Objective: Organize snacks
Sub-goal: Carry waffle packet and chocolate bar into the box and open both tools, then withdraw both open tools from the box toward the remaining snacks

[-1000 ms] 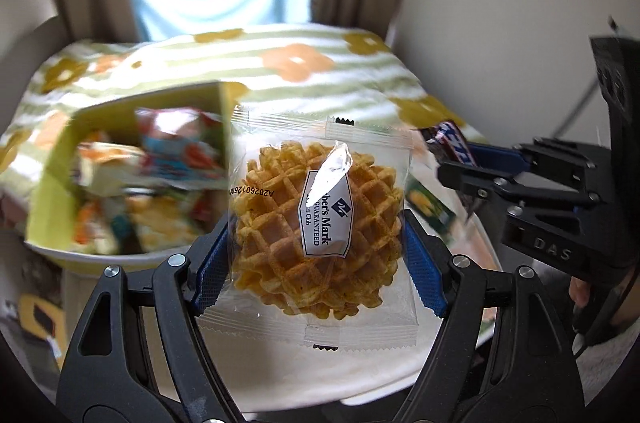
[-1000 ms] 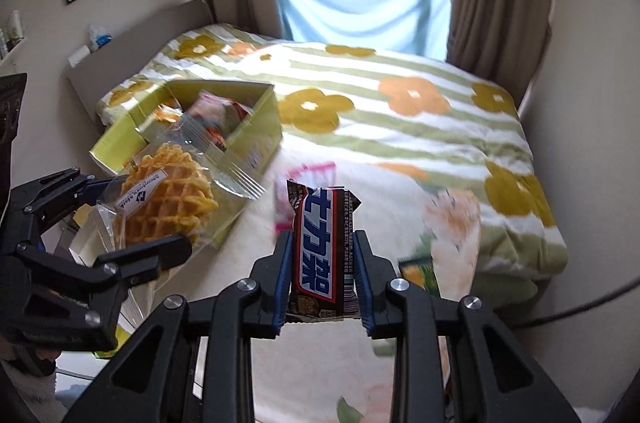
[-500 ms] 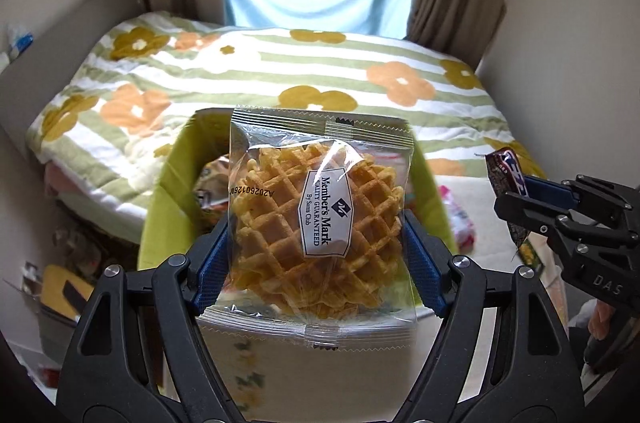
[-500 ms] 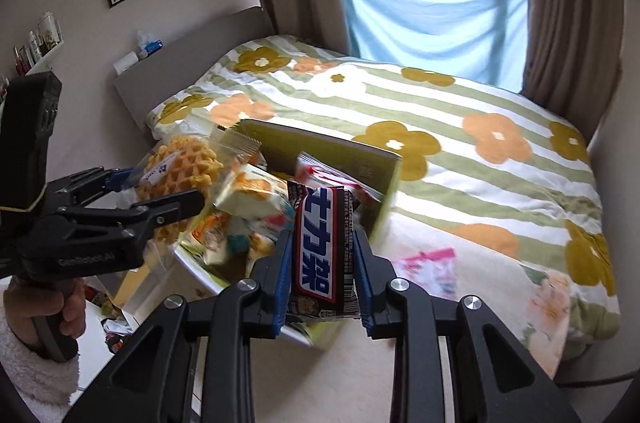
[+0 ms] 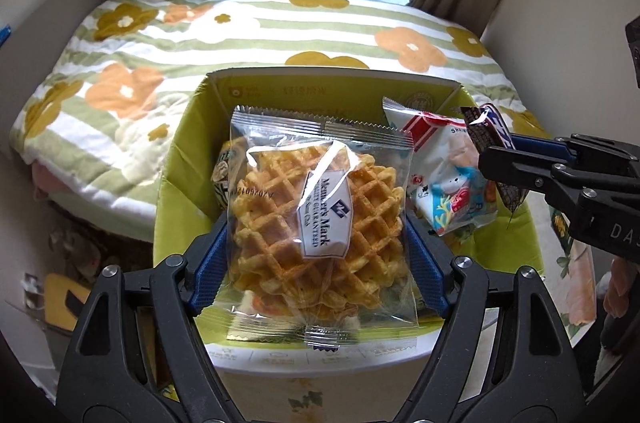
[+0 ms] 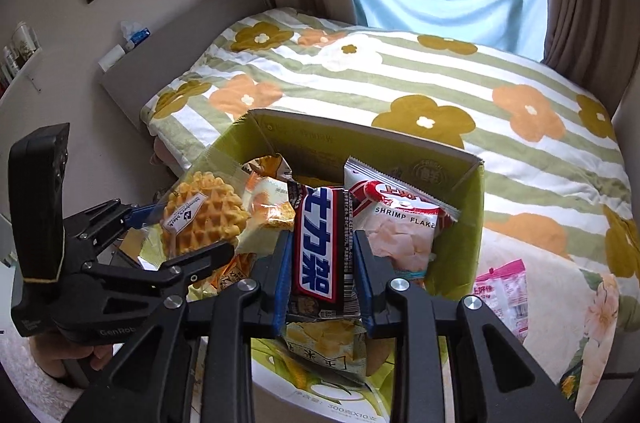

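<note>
The left gripper [image 5: 318, 235] pinches a clear-wrapped waffle [image 5: 320, 223] by its side edges, holding it above the open green box [image 5: 176, 159] near its left wall. The right gripper [image 6: 322, 271] clamps a dark chocolate bar [image 6: 318, 251] upright over the box's middle. A shrimp flakes bag [image 6: 400, 219] leans in the box's far right corner. A pink packet [image 6: 506, 289] lies on the floral bedspread [image 6: 400, 71] just beside the box's right wall.

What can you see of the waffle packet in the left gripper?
The waffle packet is a clear plastic wrapper with crimped, zigzag ends, holding a round golden waffle with a white "Member's Mark" label. The left gripper clamps its two sides between blue pads, holding it upright above the open green box, over other snacks inside.
</note>
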`<state>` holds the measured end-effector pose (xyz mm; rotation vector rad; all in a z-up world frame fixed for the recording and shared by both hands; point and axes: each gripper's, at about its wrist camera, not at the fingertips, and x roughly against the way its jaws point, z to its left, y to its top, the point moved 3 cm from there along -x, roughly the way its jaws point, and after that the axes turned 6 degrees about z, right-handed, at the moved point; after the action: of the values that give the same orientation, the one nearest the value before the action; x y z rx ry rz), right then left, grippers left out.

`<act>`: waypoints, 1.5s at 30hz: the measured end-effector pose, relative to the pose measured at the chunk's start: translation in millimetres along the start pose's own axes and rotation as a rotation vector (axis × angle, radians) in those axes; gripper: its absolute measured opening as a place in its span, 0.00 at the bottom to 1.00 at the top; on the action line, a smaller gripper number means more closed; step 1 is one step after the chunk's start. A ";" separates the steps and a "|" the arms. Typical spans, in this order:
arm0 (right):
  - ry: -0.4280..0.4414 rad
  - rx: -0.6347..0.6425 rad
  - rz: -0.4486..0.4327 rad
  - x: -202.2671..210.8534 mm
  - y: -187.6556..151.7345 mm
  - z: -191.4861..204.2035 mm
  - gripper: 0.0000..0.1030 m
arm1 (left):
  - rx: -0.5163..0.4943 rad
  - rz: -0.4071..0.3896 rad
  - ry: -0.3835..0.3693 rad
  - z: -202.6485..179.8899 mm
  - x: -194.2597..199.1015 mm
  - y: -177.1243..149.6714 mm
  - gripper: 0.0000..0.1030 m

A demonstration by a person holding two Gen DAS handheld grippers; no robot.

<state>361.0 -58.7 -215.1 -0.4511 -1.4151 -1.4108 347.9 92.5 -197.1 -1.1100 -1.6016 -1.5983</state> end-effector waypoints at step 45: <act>-0.042 -0.080 -0.091 43.0 -17.4 2.5 0.99 | 0.004 -0.050 0.011 -1.7 51.7 -18.2 1.00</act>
<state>328.7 -77.4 -187.3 -0.4747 -1.4320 -1.5436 307.8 99.4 -160.3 -1.0646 -1.6366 -1.6294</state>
